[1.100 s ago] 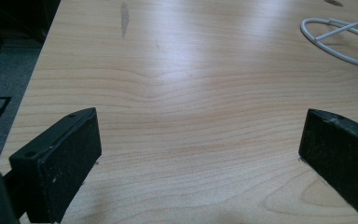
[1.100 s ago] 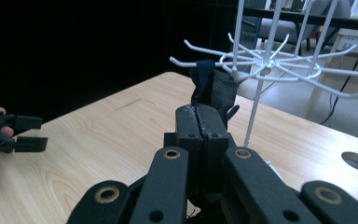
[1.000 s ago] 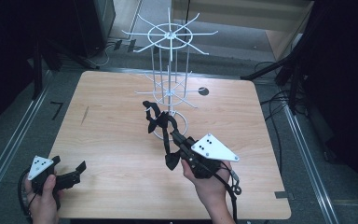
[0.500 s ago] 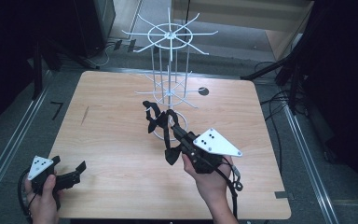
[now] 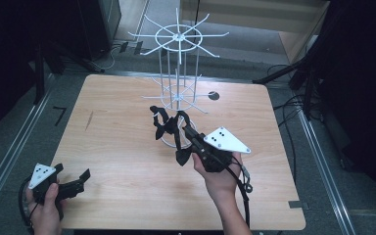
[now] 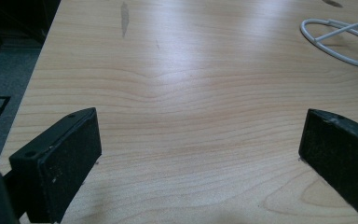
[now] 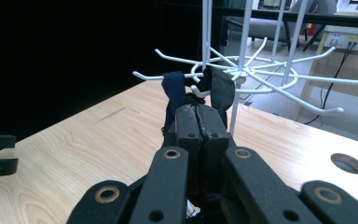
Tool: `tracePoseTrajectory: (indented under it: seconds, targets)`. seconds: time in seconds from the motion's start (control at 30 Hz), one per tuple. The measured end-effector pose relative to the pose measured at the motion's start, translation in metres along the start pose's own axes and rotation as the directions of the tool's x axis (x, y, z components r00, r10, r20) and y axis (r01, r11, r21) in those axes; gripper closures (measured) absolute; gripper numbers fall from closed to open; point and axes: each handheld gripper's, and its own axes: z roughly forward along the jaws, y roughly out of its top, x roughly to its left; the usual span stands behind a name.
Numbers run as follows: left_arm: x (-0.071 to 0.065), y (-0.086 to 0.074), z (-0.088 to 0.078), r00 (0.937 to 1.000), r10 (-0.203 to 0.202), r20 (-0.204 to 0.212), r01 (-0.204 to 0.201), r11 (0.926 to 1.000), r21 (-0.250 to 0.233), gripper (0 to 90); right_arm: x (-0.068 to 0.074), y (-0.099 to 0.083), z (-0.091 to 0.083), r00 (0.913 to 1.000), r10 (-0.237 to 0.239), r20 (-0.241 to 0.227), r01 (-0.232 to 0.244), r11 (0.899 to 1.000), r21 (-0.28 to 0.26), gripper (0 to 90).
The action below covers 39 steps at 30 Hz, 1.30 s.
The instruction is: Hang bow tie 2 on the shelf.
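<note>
A white wire hook rack (image 5: 178,36) stands at the table's middle back. My right gripper (image 5: 186,128) is just in front of its lower ring, shut on a dark fabric strap piece (image 5: 162,125). In the right gripper view the jaws (image 7: 199,116) are pressed together on the fabric. One dark blue loop (image 7: 173,84) drapes over a lower hook and a black part (image 7: 220,88) sits beside it against the rack (image 7: 261,74). My left gripper (image 5: 73,172) rests low near the front left corner. It is open (image 6: 200,149), with bare wood between its pads.
The rack's round wire base (image 6: 335,49) lies ahead and to the right of the left gripper. A round hole (image 5: 214,95) sits in the tabletop right of the rack. Dark floor, rails and cables surround the wooden table (image 5: 117,147).
My right gripper has moved forward and slightly up toward the rack, carrying the fabric with it. The left gripper has stayed put.
</note>
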Motion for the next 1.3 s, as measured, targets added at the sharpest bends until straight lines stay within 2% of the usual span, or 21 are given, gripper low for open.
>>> tracePoseTrajectory:
  seconds: [0.73, 0.83, 1.03, 1.3]
  targets:
    - [0.000, 0.000, 0.000, 1.0000, 0.000, 0.003, 0.000, 1.0000, 0.001, 0.0, -0.021, -0.022, 0.032, 0.9973, 0.060, 0.042, -0.063, 0.995, 0.074, 90.0]
    - [0.000, 0.000, 0.000, 1.0000, -0.001, 0.002, 0.001, 1.0000, -0.001, 0.0, -0.023, -0.024, 0.034, 0.9974, 0.065, 0.030, -0.067, 0.994, 0.084, 89.5]
    - [0.000, 0.000, 0.000, 1.0000, 0.000, 0.003, 0.000, 1.0000, 0.001, 0.0, -0.028, -0.029, 0.033, 0.9971, 0.072, 0.024, -0.074, 0.993, 0.090, 78.3]
    - [0.000, 0.000, 0.000, 1.0000, 0.001, 0.001, -0.001, 1.0000, 0.000, 0.0, -0.041, -0.040, 0.026, 0.9941, 0.099, 0.045, -0.103, 0.989, 0.107, 56.7]
